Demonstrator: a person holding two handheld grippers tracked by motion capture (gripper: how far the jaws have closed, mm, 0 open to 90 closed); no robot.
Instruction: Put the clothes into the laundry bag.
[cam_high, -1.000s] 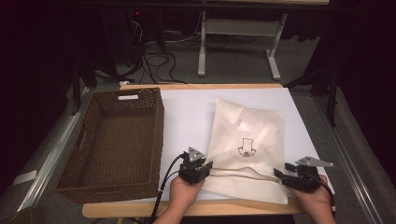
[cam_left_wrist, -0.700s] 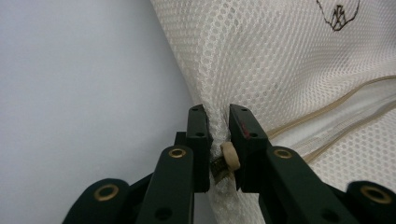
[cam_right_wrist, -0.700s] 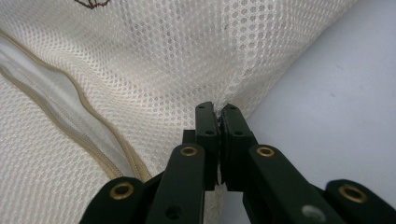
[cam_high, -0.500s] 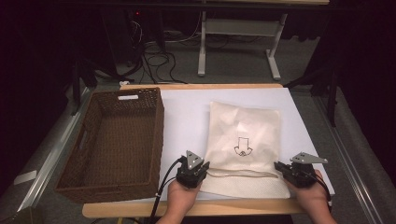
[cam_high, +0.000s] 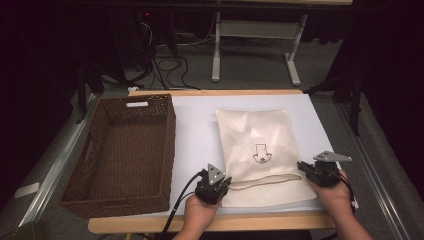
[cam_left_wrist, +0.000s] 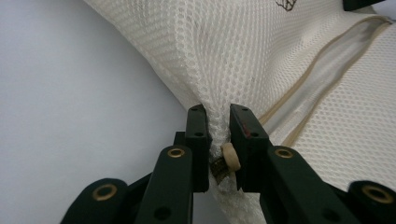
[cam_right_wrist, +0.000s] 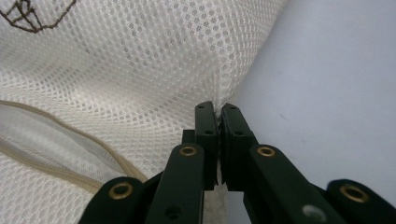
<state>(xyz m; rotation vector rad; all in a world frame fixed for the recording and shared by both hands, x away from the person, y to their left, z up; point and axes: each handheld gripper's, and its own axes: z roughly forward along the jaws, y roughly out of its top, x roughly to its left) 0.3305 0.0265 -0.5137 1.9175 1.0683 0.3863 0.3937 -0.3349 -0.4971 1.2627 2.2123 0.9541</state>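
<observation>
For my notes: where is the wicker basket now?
In the high view, the wicker basket stands on the table's left side, apart from the mesh bag to its right.

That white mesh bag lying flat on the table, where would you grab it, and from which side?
By the side edges at the near, zippered end of the mesh bag, coming in low from the person's side. It lies flat, so only its edges give something to pinch; the left gripper and right gripper each clamp one there.
</observation>
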